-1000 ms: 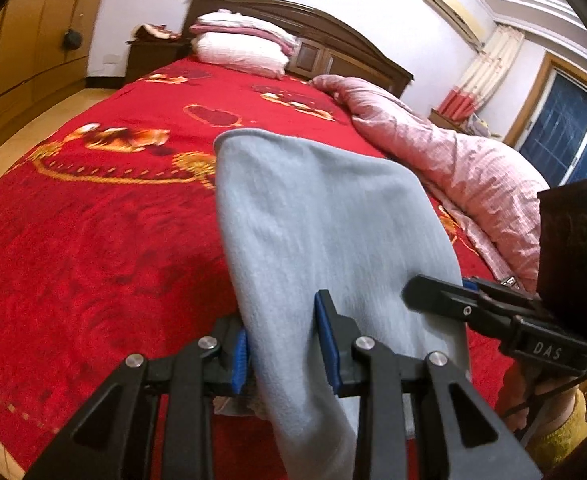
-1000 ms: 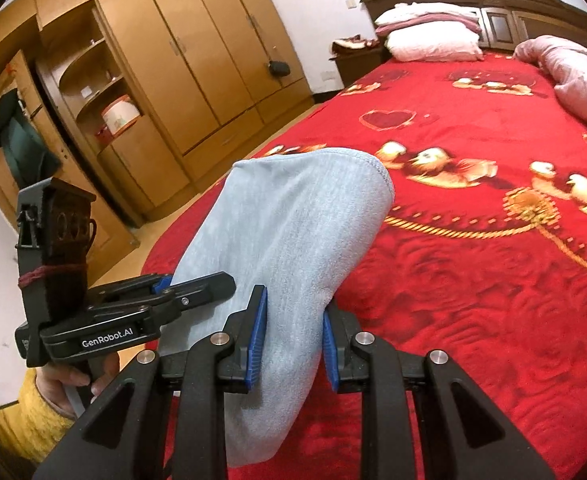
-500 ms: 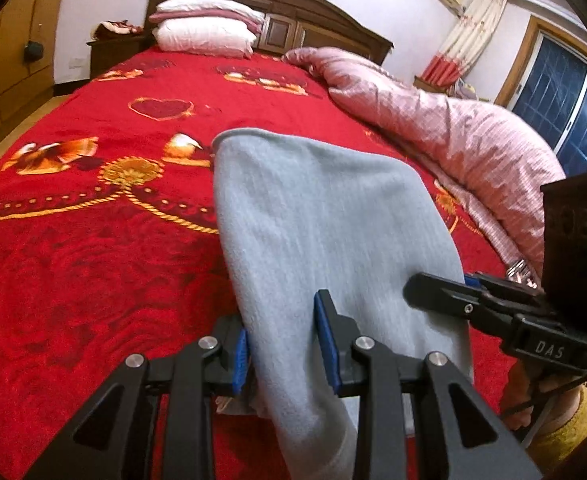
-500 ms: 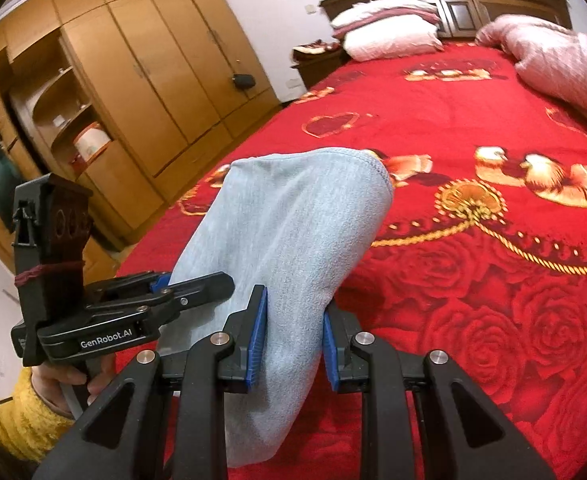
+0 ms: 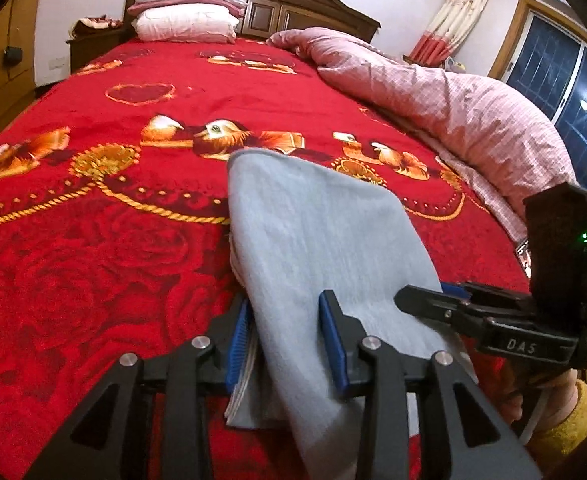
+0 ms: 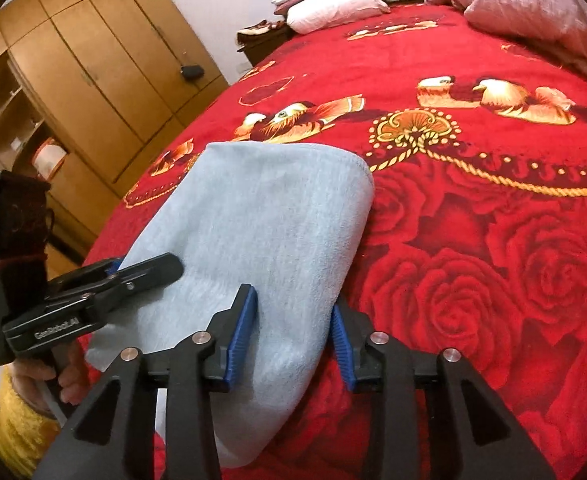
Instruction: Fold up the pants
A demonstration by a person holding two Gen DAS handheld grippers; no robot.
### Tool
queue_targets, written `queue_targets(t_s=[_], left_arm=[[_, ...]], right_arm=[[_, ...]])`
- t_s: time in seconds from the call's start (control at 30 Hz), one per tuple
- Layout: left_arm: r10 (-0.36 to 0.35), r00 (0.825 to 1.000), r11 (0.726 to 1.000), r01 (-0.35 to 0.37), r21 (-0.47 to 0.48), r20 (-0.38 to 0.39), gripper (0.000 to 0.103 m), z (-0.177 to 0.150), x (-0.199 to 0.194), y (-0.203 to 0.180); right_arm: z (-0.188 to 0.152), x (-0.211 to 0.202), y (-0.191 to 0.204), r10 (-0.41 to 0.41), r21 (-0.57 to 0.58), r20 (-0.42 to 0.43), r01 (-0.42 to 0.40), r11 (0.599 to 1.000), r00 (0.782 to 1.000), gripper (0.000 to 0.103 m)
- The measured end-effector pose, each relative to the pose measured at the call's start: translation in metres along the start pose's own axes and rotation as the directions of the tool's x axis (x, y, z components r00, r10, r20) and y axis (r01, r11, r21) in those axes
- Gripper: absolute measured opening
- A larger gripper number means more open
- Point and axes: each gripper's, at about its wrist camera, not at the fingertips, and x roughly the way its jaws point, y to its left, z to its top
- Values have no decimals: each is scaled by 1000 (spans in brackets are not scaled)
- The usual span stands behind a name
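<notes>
The light blue pants (image 5: 325,248) are folded into a thick pad whose far fold lies on the red bedspread (image 5: 93,248). My left gripper (image 5: 287,316) is shut on the near left edge, with cloth filling the gap between its blue pads. My right gripper (image 6: 293,312) grips the near right edge of the pants (image 6: 261,216) the same way. Each wrist view also shows the other gripper: the right one (image 5: 433,300) at the pants' right side, the left one (image 6: 153,268) at their left side. Loose cloth hangs below both grippers.
A pink quilt (image 5: 453,100) is bunched along the right side of the bed. Pillows (image 5: 185,20) are stacked at the wooden headboard. A wooden wardrobe (image 6: 93,80) lines the left wall. A hand in a yellow sleeve (image 6: 17,420) holds the left gripper.
Both grippers have carried the pants forward up the bed and lowered them, so the far fold now lies on the bedspread. The right gripper's pads stand slightly wider apart.
</notes>
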Motion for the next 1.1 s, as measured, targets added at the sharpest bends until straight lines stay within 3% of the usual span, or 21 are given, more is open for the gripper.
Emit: queue_targets(t_s=[0.2, 0.3, 0.57, 0.7, 1.1], left_arm=[[45, 999, 999, -45, 26, 14, 36, -17, -34, -10], [88, 996, 995, -88, 43, 1, 36, -28, -37, -11], [146, 989, 989, -146, 24, -21, 44, -45, -32, 0], [127, 992, 992, -127, -20, -27, 50, -50, -32, 12], [158, 987, 987, -159, -29, -32, 49, -66, -48, 1]], right_arm=[[-11, -30, 11, -67, 6, 65, 67, 998, 996, 37], [-20, -46, 23, -49, -17, 88, 51, 999, 995, 37], [-59, -51, 55, -65, -136, 46, 70, 988, 997, 34], [-74, -42, 50, -89, -119, 31, 92, 989, 996, 34], [-85, -50, 53, -123, -118, 17, 124, 985, 992, 34]])
